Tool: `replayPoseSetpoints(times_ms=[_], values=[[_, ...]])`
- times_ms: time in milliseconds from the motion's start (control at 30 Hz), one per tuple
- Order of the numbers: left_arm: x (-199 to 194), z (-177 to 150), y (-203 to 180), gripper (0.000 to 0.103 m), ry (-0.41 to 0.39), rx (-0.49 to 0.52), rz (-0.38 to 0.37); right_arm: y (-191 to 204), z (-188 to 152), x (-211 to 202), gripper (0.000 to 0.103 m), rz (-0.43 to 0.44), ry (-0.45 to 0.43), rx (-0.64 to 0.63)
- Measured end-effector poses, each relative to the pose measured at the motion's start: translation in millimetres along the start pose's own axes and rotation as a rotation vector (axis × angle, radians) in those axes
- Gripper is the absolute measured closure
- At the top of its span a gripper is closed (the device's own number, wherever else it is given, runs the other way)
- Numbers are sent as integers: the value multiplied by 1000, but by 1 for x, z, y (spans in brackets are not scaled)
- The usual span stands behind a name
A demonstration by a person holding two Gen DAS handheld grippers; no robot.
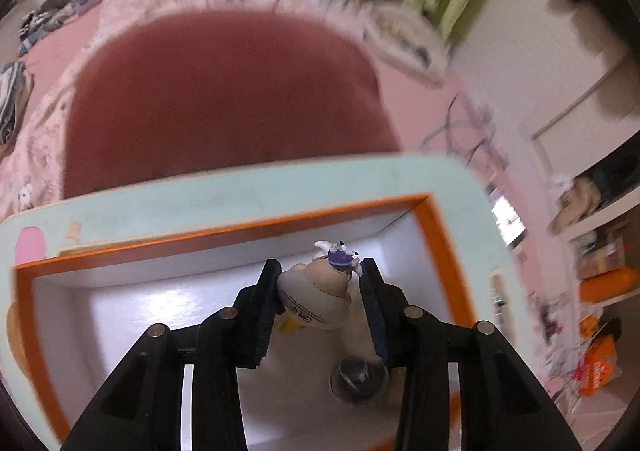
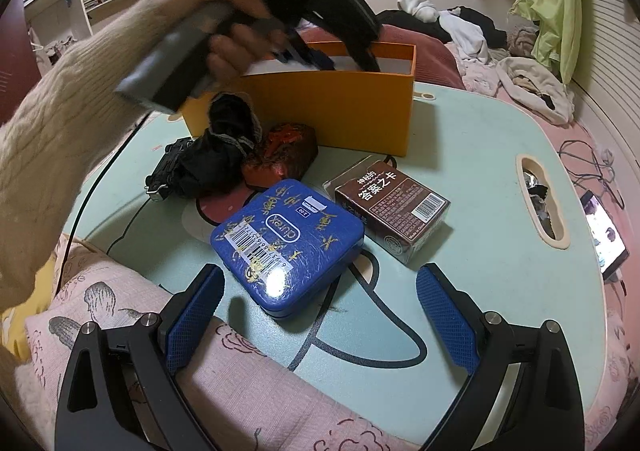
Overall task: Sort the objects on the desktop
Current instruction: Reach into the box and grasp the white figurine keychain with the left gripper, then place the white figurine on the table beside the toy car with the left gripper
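Left wrist view shows the left tongs (image 1: 320, 283) narrowed on a small toy figurine (image 1: 316, 297), held over the white inside of the orange box (image 1: 240, 229). The figurine looks like light, hard plastic: a rounded cream and grey body with printing on its base and a purple, white-horned head poking past the pad tips. Its smooth curves could slip, so the grip across the broad body, clear of the thin horns, seems the safe place. A dark round thing (image 1: 358, 377) lies on the box floor below; what it is I cannot tell. Right wrist view shows the right tongs (image 2: 318, 315) wide apart and empty, at the near edge of the pale green tabletop (image 2: 480, 179). Just ahead lie a blue tin (image 2: 286, 247) and a brown card box (image 2: 394, 211), with a black cloth bundle (image 2: 218, 151) beyond them near the box.
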State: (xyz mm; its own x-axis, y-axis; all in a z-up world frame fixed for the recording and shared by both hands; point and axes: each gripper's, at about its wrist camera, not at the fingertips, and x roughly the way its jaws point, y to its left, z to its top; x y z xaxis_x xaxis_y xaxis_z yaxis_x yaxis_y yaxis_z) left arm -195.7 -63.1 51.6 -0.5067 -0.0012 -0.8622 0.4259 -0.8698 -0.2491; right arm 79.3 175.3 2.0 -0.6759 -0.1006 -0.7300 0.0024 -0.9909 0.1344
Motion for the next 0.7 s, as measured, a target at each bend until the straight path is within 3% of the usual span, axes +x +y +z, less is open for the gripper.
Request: replayPoseSetpoints(times_ms=[167, 200, 333, 500, 700], values=[[-82, -31, 15, 65, -194, -7, -63, 1, -1, -1, 6, 0, 0, 0], [-95, -41, 17, 65, -235, -63, -33, 0, -1, -1, 6, 0, 0, 0], [-123, -91, 24, 65, -294, -59, -32, 0, -1, -1, 6, 1, 0, 1], [-115, -132, 40, 65, -273, -94, 4, 1, -1, -1, 6, 0, 1, 1], [-82, -143, 43, 64, -239, -107, 5, 2, -1, -2, 6, -1, 1, 0]])
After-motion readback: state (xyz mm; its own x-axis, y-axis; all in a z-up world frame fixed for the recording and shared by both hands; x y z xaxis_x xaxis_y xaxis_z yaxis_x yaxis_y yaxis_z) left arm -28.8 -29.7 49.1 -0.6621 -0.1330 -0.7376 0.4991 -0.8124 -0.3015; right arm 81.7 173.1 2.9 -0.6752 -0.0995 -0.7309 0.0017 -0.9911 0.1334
